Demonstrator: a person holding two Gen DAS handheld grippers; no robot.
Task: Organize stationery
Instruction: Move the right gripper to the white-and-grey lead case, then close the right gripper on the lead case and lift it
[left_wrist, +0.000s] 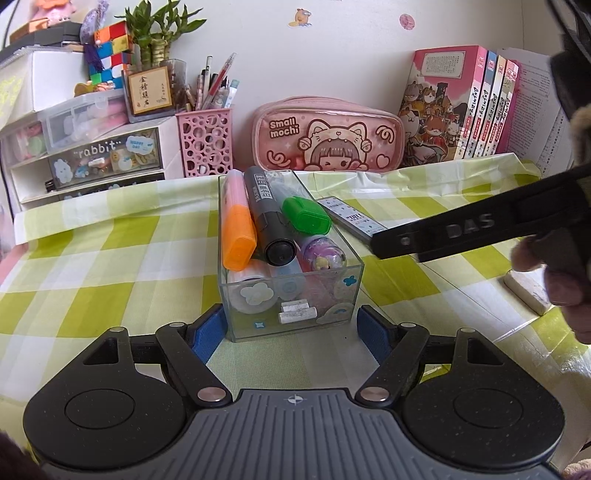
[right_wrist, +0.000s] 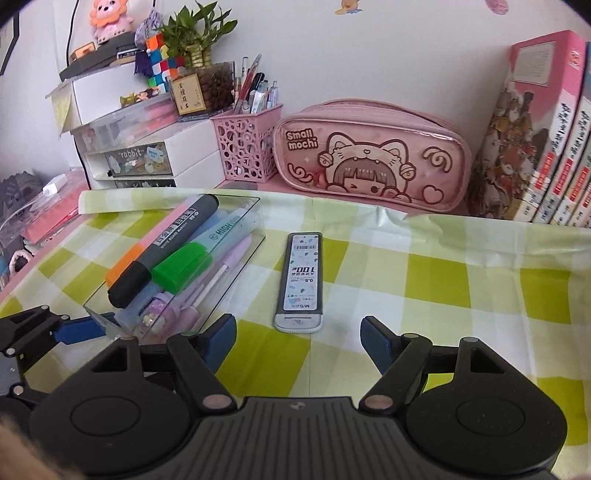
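A clear box (left_wrist: 295, 295) holds an orange highlighter (left_wrist: 238, 229), a black whiteboard marker (left_wrist: 267, 218), a green-capped highlighter (left_wrist: 306, 216) and smaller items. My left gripper (left_wrist: 291, 325) is shut on the box's near end, one blue pad against each side wall. To the right of the box a grey lead refill case (right_wrist: 300, 284) lies flat on the checked cloth. My right gripper (right_wrist: 297, 328) hovers open just in front of the case's near end, with nothing between its fingers. In the left wrist view its black finger (left_wrist: 461, 229) crosses over the case (left_wrist: 347, 216).
Along the back wall stand a pink pencil pouch (right_wrist: 369, 162), a pink pen holder (right_wrist: 245, 147), white drawers (left_wrist: 92, 158) and books (left_wrist: 465, 107). A white eraser (left_wrist: 528, 291) lies at the right, beside a hand (left_wrist: 561, 291). The green-checked cloth (right_wrist: 424, 288) covers the table.
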